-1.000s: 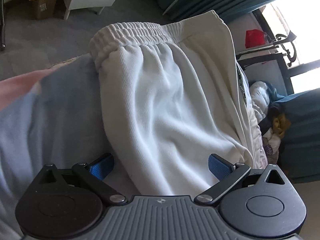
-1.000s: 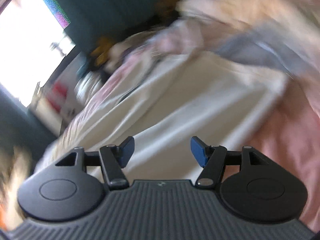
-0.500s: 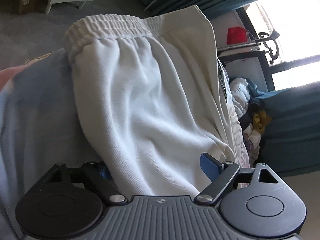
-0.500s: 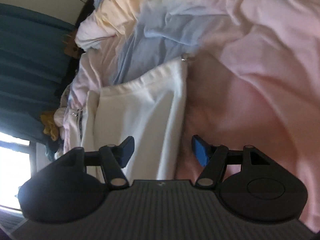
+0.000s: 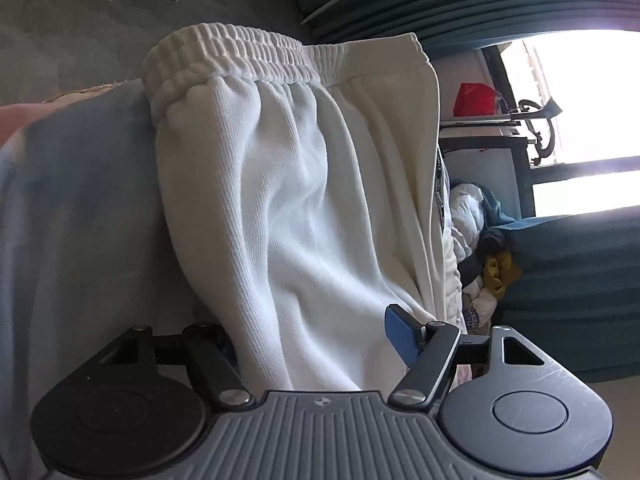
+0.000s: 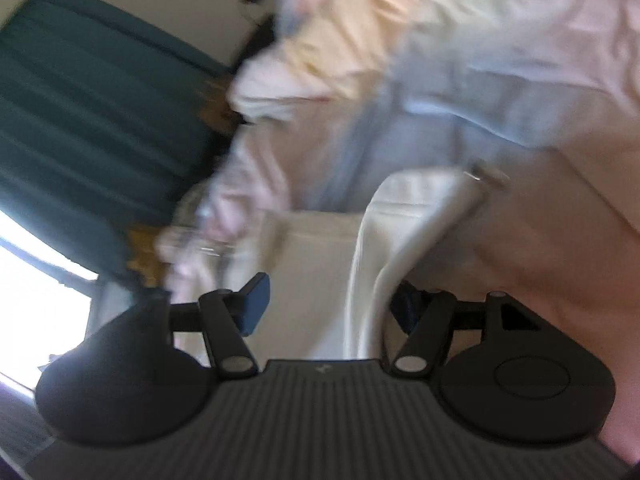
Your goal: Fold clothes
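The white sweatpants point(image 5: 304, 200) lie on the bedding, and both of my grippers are at them. In the left wrist view the elastic waistband point(image 5: 240, 56) is at the far end, well ahead of the fingers, and the thick fabric runs from there down to the left gripper point(image 5: 316, 344) and fills the space between its 2 fingers. The jaws of this gripper have just been closing, with the cloth between them. The blue pad point(image 5: 402, 340) of the one finger stands just beside the fold, and I see a small gap there; the other finger is hidden under the cloth. So I cannot tell if the pads already press on the fabric.

In the right wrist view, which is blurred, a folded edge of the same sweatpants point(image 6: 384, 264) comes up between the fingers of the right gripper point(image 6: 328, 304). It lies close to the far-side finger and well apart from the blue pad point(image 6: 254, 304) on the near side. These jaws stand half apart and do not pinch the cloth.

Under the garment is a pale blue sheet point(image 5: 80, 220), beside the left fingers, and pink bedding point(image 6: 560, 240) beyond the right fingers. Farther out are teal curtains point(image 5: 500, 4) and a bright window point(image 5: 580, 120).
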Demonstrator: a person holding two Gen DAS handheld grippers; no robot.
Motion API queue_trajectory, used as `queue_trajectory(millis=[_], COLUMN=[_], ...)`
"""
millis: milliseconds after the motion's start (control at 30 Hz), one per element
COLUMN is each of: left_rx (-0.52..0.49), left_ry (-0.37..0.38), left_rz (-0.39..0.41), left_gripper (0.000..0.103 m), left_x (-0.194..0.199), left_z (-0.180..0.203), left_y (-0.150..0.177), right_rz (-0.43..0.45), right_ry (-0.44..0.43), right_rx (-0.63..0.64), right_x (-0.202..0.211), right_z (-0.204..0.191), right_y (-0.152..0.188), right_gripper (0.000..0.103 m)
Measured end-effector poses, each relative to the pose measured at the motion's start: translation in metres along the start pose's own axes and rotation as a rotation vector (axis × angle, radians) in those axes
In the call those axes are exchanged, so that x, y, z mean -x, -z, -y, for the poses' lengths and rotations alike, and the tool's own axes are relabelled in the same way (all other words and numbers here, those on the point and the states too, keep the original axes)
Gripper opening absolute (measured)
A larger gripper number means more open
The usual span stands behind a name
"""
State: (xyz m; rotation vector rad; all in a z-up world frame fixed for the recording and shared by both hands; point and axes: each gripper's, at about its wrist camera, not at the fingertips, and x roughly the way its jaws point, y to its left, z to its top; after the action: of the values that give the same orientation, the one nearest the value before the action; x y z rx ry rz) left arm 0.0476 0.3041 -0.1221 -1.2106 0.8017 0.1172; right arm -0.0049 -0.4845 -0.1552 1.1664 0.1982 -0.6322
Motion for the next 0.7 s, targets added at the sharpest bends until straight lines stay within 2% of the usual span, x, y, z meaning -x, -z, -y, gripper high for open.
queue_trajectory(millis=[67,200,267,333,433,500,567,633,667,700], left_rx=[0.000,-0.028,-0.034,-0.035,-0.037,-0.040,-0.037,-0.034,-0.031,-0.028], left_ry=[-0.005,-0.042,-0.052,-0.057,-0.056,-0.056,-0.057,-0.055,-0.054,-0.050], left_rz=[0.004,0.009,0.012,0.014,0.012,0.012,0.013,0.015,0.017,0.021], left_gripper=[0.072,0.065,0.064,0.064,0.059,0.048,0.039,0.025,0.014,0.011], left_x=[-0.001,-0.005,-0.005,-0.004,0.002,0.000,-0.002,-0.003,-0.003,-0.002], left_z=[0.001,0.006,0.008,0.008,0.003,0.003,0.001,0.000,-0.001,-0.001], left_y=[0.001,0.003,0.004,0.003,0.002,0.001,0.000,-0.001,-0.001,-0.001], right_rz=[0.003,-0.022,-0.031,-0.024,-0.021,-0.012,-0.002,0.000,0.001,0.003], right_ry=[0.030,0.238,0.287,0.283,0.230,0.193,0.180,0.176,0.174,0.172], right_rx=[0.031,0.058,0.076,0.089,0.083,0.075,0.092,0.086,0.079,0.070], right_x=[-0.002,-0.010,-0.015,-0.017,-0.016,-0.013,-0.011,-0.009,-0.008,-0.006], right_z=[-0.004,0.005,0.008,0.007,0.005,0.004,0.001,0.000,0.001,0.001], right_y=[0.000,0.009,0.012,0.014,0.014,0.014,0.014,0.013,0.013,0.012], right_gripper=[0.066,0.065,0.062,0.063,0.050,0.024,0.018,0.012,0.011,0.010])
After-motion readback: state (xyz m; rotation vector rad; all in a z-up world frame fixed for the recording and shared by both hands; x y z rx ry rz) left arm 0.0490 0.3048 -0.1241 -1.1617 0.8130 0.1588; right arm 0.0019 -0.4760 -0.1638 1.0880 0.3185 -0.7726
